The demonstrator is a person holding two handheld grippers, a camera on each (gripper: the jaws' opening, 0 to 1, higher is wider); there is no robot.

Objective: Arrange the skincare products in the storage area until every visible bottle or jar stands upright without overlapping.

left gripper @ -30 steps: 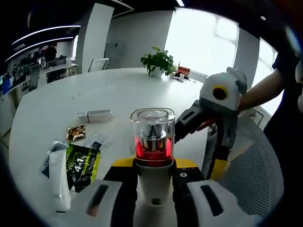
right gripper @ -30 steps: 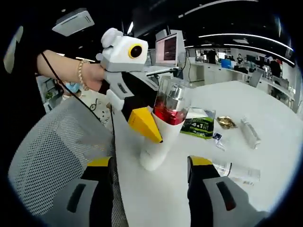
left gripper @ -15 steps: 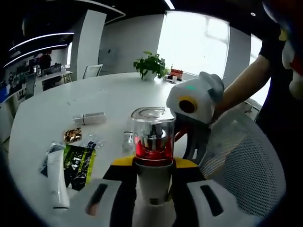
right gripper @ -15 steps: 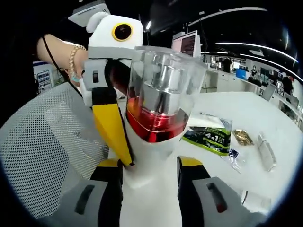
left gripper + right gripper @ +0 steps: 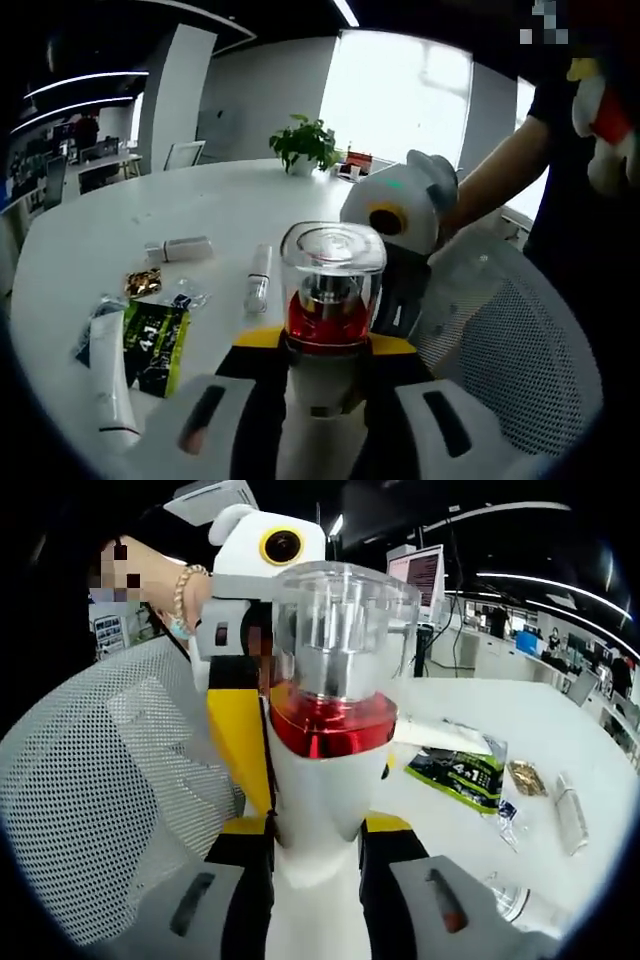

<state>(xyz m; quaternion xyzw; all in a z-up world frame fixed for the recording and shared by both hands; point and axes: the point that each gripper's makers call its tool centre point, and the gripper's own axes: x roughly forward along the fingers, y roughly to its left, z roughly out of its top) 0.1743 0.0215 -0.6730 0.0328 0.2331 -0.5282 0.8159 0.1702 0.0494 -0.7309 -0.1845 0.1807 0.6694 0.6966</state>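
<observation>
You're working over a round white table (image 5: 120, 215) in an open office, a potted plant (image 5: 302, 146) at its far edge and a mesh chair (image 5: 510, 340) pulled up close. Both your grippers meet on one bottle (image 5: 328, 330): white waisted body, shiny red collar, clear hard cap over a metal pump. In the left gripper view the left gripper (image 5: 322, 385) has its jaws clamped on the white body just under the red collar. In the right gripper view the right gripper (image 5: 315, 855) pinches the narrow waist from the other side, jaws snug on it, bottle upright.

That body looks glossy and stiff, so I'd judge it slippery; the waist is your best hold, since the flare above and below should stop it sliding. Stay off the clear cap, which looks brittle and may simply pull off. With the pump and cap up top it's probably top-heavy.

Out on the table, things lie flat: a soft white tube (image 5: 108, 375), a green sachet (image 5: 155, 338) touching it, a small gold packet (image 5: 141, 282), a crinkly clear wrapper (image 5: 186, 297), a slim white bottle (image 5: 259, 278) and a small white box (image 5: 179, 248). The tube should squash, so grip it near the cap.
</observation>
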